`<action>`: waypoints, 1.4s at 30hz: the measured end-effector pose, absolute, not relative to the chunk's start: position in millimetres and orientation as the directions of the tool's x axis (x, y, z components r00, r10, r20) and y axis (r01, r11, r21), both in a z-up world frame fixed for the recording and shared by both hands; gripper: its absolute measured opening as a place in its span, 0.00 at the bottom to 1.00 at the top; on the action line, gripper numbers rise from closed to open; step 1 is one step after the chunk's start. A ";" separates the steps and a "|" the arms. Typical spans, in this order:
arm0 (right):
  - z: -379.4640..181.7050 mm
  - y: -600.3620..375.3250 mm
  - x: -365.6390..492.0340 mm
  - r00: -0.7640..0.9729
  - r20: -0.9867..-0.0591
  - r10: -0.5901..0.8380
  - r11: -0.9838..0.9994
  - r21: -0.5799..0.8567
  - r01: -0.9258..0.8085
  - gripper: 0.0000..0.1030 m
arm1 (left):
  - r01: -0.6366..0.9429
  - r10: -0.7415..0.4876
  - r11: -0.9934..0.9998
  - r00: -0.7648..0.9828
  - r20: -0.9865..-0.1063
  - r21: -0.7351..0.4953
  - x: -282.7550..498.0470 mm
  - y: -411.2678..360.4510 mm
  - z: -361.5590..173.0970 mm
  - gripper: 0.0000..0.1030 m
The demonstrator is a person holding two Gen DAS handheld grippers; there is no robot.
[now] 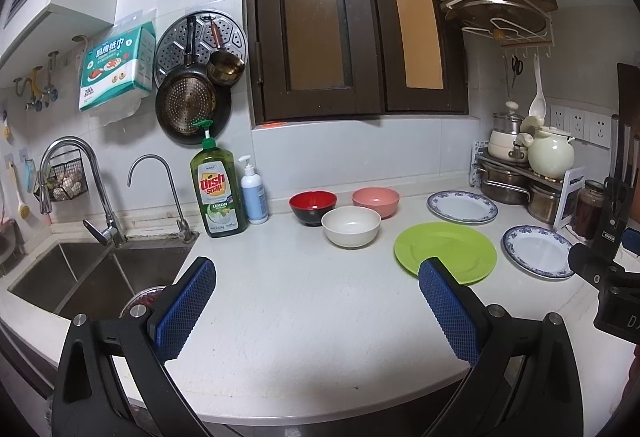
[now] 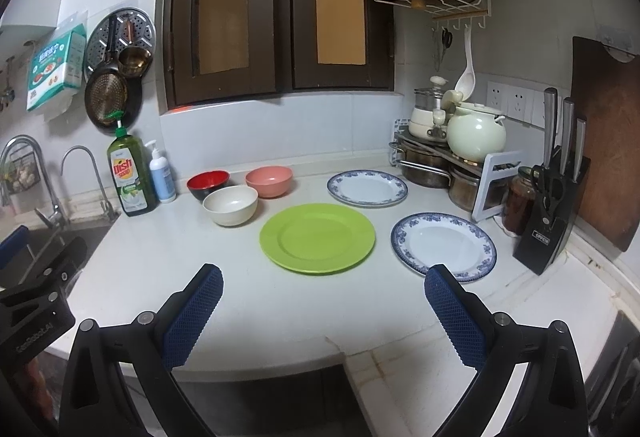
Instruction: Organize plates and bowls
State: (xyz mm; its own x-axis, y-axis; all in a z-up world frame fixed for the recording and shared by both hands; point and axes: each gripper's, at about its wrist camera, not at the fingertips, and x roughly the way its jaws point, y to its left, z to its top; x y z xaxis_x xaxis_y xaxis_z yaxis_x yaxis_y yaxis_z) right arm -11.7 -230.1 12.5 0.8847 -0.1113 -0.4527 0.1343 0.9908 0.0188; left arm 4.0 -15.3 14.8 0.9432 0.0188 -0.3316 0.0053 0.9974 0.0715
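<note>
Black claw [image 1: 316,269] — blue textured pads [image 1: 186,311]

The white counter [image 2: 168,257] is bare at the front, so there is wide room to move there. Further back, three bowls sit close together: red bowl [image 2: 208,184], white bowl [image 2: 230,205] and pink bowl [image 2: 269,181]. The green plate [image 2: 317,238] lies in the middle. Two blue-rimmed plates [image 2: 367,189] [image 2: 443,245] lie to its right, with gaps between. The knife block [image 2: 550,215] and pots [image 2: 426,167] crowd the right side. The soap bottle [image 2: 130,175] and sink [image 1: 92,277] block the left.
</note>
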 end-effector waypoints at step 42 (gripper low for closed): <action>24.9 -232.8 -3.0 0.894 -0.437 -0.092 0.994 0.019 0.112 0.99 | -0.009 0.033 0.997 0.953 -0.300 0.080 7.8 -26.9 25.3 1.00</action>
State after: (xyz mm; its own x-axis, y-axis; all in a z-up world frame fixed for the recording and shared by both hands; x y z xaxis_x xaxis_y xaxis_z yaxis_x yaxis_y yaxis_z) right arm -3.0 -232.8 24.9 0.8945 -0.0924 -0.4375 0.1121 0.9935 0.0195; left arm 7.8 -26.9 25.3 0.9533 0.0332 -0.3004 -0.0094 0.9967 0.0804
